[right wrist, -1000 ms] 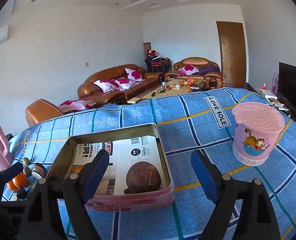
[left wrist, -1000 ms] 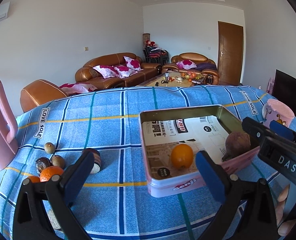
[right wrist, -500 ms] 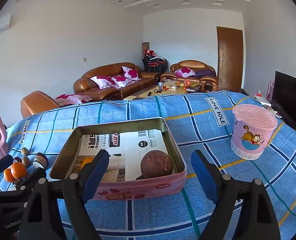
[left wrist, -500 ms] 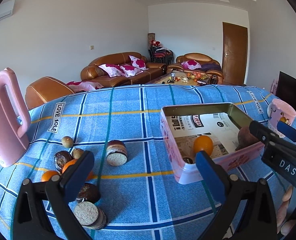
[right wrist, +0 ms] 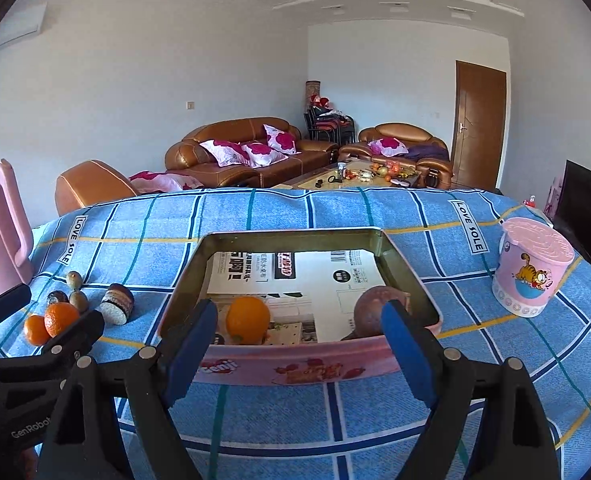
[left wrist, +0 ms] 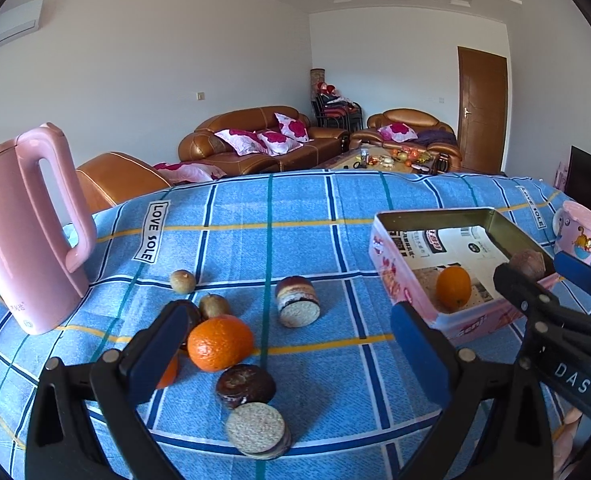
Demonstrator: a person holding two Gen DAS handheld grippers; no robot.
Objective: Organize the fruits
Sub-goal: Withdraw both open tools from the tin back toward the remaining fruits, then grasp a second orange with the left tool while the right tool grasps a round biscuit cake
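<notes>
My left gripper [left wrist: 287, 354] is open over the blue checked cloth with nothing between its pads. Just ahead, by its left finger, lies an orange [left wrist: 220, 343], with a second orange [left wrist: 167, 374] half hidden behind that finger. Two kiwis [left wrist: 182, 281] [left wrist: 213, 306] lie further back. The pink tin box [left wrist: 387, 264] to the right holds an orange [left wrist: 453, 288] and a brown round fruit [left wrist: 529, 262]. My right gripper [right wrist: 299, 352] is open, just short of the tin box [right wrist: 295, 234] near wall, facing its orange [right wrist: 248, 318] and brown fruit [right wrist: 375, 310].
Three chocolate sandwich cakes [left wrist: 297, 307] [left wrist: 245, 385] [left wrist: 257, 430] lie among the loose fruit. A pink kettle [left wrist: 23, 240] stands at the far left and a pink lidded cup [right wrist: 531, 276] at the far right. The left gripper [right wrist: 57, 305] shows at the right view's left edge.
Both grippers have moved left along the table. The left one now faces the loose fruit and cakes instead of the tin box; the box now sits centred before the right one.
</notes>
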